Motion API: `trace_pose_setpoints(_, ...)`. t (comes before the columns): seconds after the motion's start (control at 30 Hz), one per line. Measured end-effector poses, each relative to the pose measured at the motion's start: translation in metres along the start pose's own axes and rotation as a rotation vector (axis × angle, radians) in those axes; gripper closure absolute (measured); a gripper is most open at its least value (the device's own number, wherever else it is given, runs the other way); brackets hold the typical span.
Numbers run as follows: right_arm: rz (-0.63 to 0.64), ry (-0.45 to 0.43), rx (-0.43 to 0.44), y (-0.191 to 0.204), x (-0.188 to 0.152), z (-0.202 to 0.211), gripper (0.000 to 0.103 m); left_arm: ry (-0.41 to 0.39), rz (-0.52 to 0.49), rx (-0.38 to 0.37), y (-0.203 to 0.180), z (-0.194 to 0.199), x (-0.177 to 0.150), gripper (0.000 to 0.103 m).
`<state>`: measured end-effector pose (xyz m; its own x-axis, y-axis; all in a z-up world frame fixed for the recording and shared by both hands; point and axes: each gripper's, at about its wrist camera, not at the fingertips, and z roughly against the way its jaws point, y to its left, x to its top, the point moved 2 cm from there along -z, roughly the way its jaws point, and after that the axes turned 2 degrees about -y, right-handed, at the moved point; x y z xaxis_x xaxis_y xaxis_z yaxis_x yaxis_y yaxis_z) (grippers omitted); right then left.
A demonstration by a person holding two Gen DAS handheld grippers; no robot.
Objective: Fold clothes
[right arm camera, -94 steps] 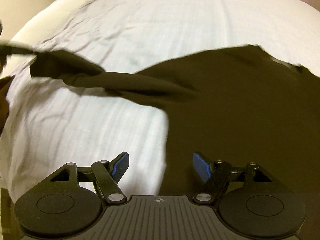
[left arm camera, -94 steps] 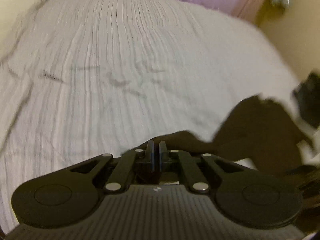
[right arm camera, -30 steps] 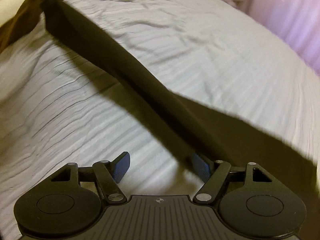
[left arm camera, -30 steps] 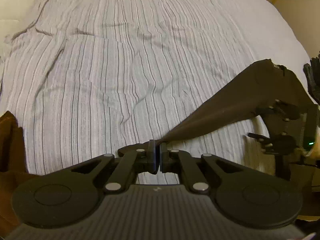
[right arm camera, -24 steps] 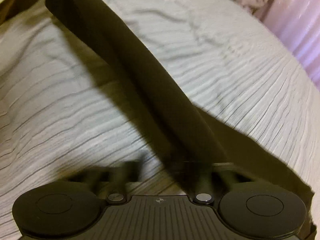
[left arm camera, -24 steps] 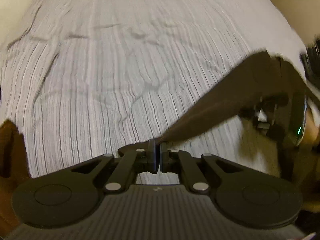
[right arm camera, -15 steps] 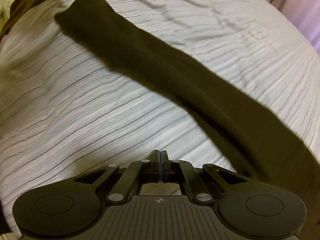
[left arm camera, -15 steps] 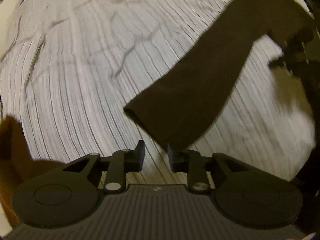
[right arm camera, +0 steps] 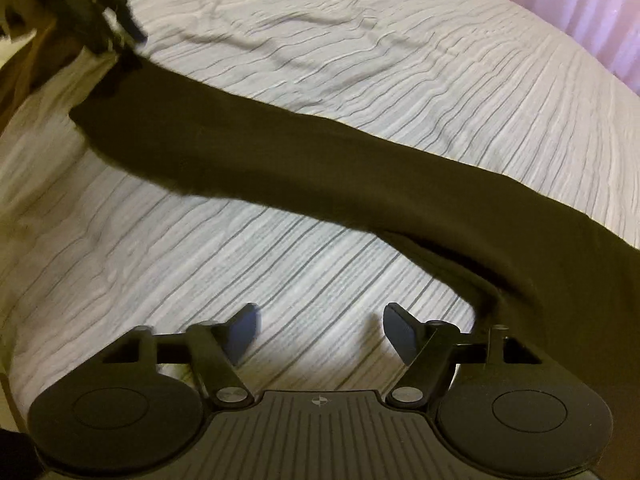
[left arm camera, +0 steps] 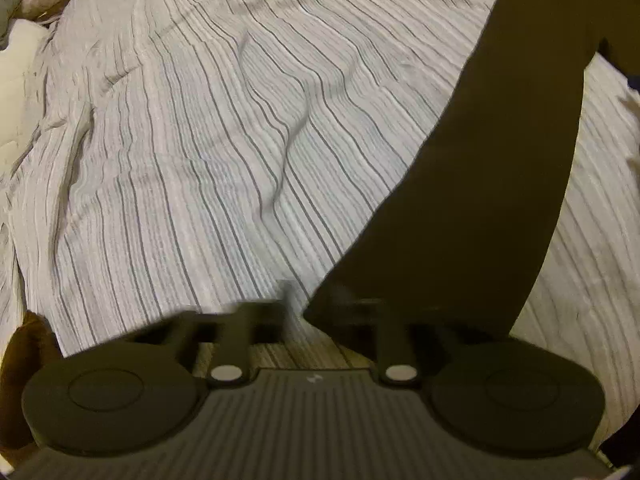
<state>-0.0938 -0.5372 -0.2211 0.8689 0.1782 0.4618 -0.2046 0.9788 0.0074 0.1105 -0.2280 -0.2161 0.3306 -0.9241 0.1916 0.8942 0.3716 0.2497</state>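
Note:
A long dark brown garment piece [left arm camera: 488, 184] lies flat on the striped bedsheet [left arm camera: 200, 152], running from the left gripper toward the upper right. In the right wrist view it [right arm camera: 320, 176] stretches from upper left to lower right. My left gripper [left arm camera: 308, 312] is open, blurred, with the cloth's near end just over its right finger. My right gripper [right arm camera: 320, 332] is open and empty over bare sheet, the cloth to its right. The left gripper also shows blurred in the right wrist view [right arm camera: 100, 12] at the cloth's far end.
The bed is covered by a wrinkled white sheet with thin dark stripes [right arm camera: 360, 40]. A brown cloth [left arm camera: 24, 352] sits at the lower left edge. Pillows [left arm camera: 20, 68] lie at the far left. Pink curtains [right arm camera: 600, 12] hang past the bed.
Both grippers have let go of the dark cloth and opened. The cloth, held taut in the air before, now lies flat on the sheet.

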Motion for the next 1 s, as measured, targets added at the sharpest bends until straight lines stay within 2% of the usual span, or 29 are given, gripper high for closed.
trace_pose_setpoints(0.03,-0.015,0.001,-0.004,-0.002,-0.001,0.002,0.032,-0.018,0.008,0.033,0.004,0.004,-0.001,0.099)
trace_pose_setpoints(0.1,-0.045,0.004,-0.012,-0.006,-0.003,0.007,0.032,-0.043,0.026,0.166,0.016,0.013,-0.003,0.103)
trace_pose_setpoints(0.13,-0.064,0.006,-0.022,-0.009,-0.005,0.010,0.032,-0.048,0.058,0.174,0.025,0.016,-0.004,0.103)
trace_pose_setpoints(0.23,-0.131,0.024,-0.046,-0.018,-0.017,0.018,0.032,-0.052,0.160,0.150,0.045,0.022,-0.008,0.103)
trace_pose_setpoints(0.33,-0.229,0.046,-0.077,-0.030,-0.034,0.030,0.032,-0.071,0.152,0.137,0.037,0.033,-0.005,0.099)
trace_pose_setpoints(0.43,-0.366,0.071,-0.121,-0.045,-0.062,0.050,0.032,-0.097,0.153,0.082,0.016,0.035,0.007,0.093)
trace_pose_setpoints(0.53,-0.518,0.100,-0.175,-0.064,-0.097,0.074,0.032,-0.123,0.134,0.031,-0.019,0.036,0.021,0.092)
trace_pose_setpoints(0.6,-0.625,0.113,-0.217,-0.079,-0.124,0.094,0.032,-0.137,0.122,-0.001,-0.045,0.036,0.031,0.086)
trace_pose_setpoints(0.77,-0.854,0.103,-0.344,-0.121,-0.199,0.156,0.032,-0.164,0.049,-0.050,-0.119,0.046,0.062,0.082)
trace_pose_setpoints(0.9,-0.988,0.067,-0.475,-0.167,-0.272,0.212,0.032,-0.190,0.017,-0.090,-0.184,0.059,0.092,0.077)
trace_pose_setpoints(1.0,-1.031,0.040,-0.603,-0.213,-0.333,0.256,0.032,-0.195,-0.029,-0.071,-0.241,0.068,0.119,0.076)
